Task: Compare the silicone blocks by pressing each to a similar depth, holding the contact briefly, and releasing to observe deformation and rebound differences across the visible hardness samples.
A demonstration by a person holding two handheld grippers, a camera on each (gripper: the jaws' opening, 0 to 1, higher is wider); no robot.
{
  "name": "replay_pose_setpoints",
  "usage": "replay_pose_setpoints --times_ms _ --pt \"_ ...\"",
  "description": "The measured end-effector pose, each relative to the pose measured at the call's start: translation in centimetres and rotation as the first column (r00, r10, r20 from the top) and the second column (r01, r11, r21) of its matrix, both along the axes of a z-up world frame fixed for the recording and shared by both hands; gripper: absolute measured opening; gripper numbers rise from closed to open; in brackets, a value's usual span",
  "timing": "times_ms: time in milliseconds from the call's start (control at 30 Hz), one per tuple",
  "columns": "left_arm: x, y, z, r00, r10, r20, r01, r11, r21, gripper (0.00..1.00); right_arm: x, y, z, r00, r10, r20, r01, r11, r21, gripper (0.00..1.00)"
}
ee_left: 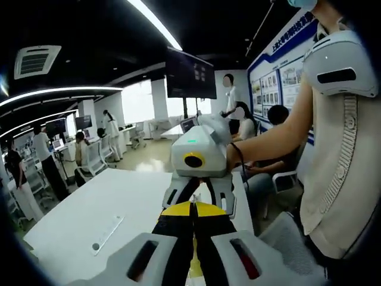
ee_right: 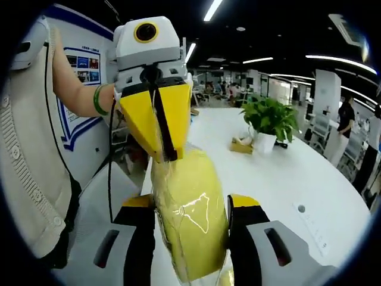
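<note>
Above the white table (ee_right: 286, 173), a yellow silicone block (ee_right: 190, 220) is clamped by the right gripper (ee_right: 191, 223) and pinched by the left gripper (ee_right: 159, 140); uneven squeezing could let it slip out.

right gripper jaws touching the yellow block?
Touching. Right gripper view: the right gripper has both jaws against the sides of the wrapped yellow block, no gap showing.
</note>
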State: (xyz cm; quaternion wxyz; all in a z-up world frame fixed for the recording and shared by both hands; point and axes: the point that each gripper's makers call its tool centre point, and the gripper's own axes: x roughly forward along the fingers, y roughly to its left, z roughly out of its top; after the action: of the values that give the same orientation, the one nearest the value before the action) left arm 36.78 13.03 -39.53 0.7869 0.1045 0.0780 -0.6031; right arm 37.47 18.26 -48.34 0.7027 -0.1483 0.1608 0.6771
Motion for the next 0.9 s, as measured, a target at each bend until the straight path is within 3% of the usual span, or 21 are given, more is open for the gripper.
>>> replay_pose_setpoints --times_ms 333,633,667,733,767,800,833,900 --pt "-0.3 0.2 -0.1 1.0 -0.007 0.013 0.007 1.0 0.021 0.0 -0.2 0.1 -0.3 0.997 -0.006 0.075 0.009 0.999 -0.047 0.21" --pt "-1.5 0.0 0.0 0.999 -0.028 0.021 0.028 0.999 0.019 0.0 -1.3 -0.2 -0.2 0.999 -0.027 0.03 0.029 0.998 -0.052 0.1" --pt "-1.6 0.0 0.1 0.999 -0.028 0.029 0.028 0.999 0.018 0.0 -1.1 -0.2 0.0 0.997 -0.038 0.066 0.041 0.998 -0.04 0.09" --pt "-1.8 -0.1 0.2 0.999 -0.031 0.026 0.03 0.999 0.018 0.0 -1.6 -0.2 0.0 0.998 -0.036 0.045 0.038 0.998 -0.043 0.08" --pt "-1.8 -0.1 0.2 0.999 -0.031 0.031 0.031 0.999 0.017 0.0 -1.4 -0.2 0.2 0.996 -0.041 0.074 0.043 0.998 -0.034 0.08" --pt "-1.9 -0.1 0.3 0.999 -0.033 0.031 0.032 0.999 0.016 0.0 -2.0 -0.3 0.1 0.999 -0.026 0.03 0.028 0.998 -0.047 0.08" --pt "-2.1 -0.1 0.3 0.999 -0.034 0.035 0.034 0.999 0.016 0.0 -1.6 -0.3 0.3 0.997 -0.041 0.07 0.044 0.998 -0.041 0.07" --pt "-2.2 -0.2 0.4 0.999 -0.034 0.035 0.034 0.999 0.012 0.0 -1.9 -0.3 0.3 0.998 -0.036 0.046 0.038 0.998 -0.043 0.07"
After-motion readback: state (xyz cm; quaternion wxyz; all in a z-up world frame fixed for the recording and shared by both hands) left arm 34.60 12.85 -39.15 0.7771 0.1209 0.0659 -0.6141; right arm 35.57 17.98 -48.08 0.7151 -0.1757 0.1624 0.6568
